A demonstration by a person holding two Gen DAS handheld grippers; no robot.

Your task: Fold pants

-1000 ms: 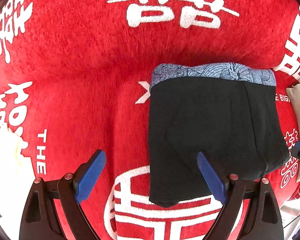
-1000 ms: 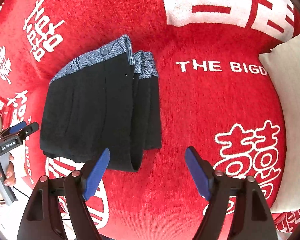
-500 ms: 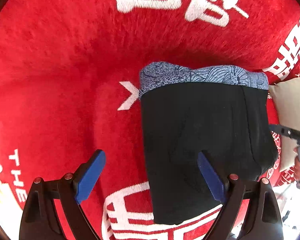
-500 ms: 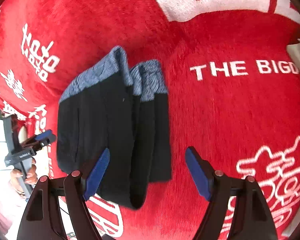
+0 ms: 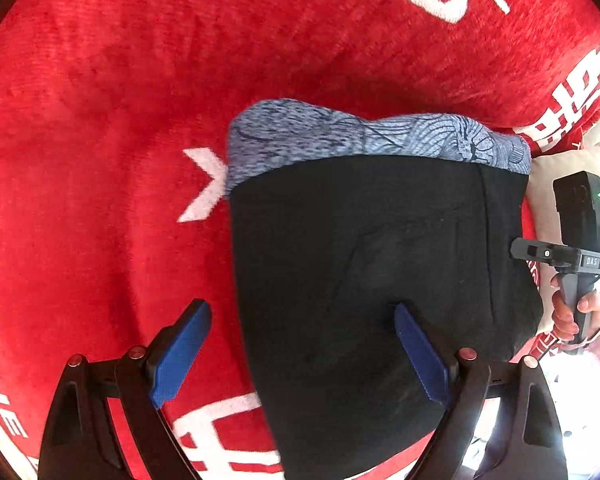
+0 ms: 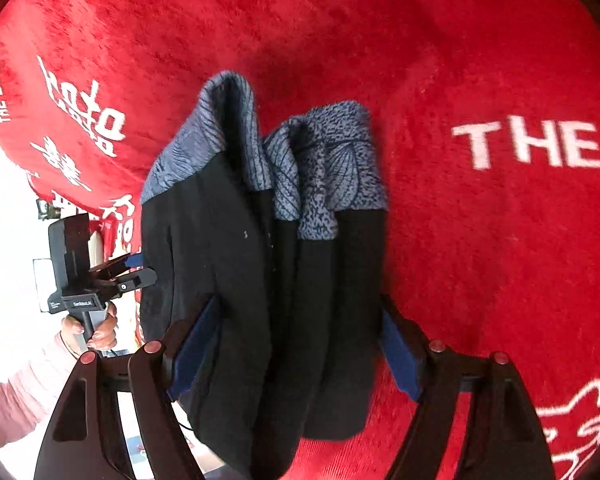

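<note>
While pants (image 6: 260, 300) lie folded, right hand-held gripper (image 6: 296, 356) closing astride, apparently untouched; left hand-held gripper (image 5: 300, 356) spread.

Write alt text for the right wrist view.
Folded black pants with a blue-grey patterned waistband lie on a red blanket, between the spread blue pads of the right gripper, whose jaws are closing. At the left edge, a hand holds the left gripper.
</note>
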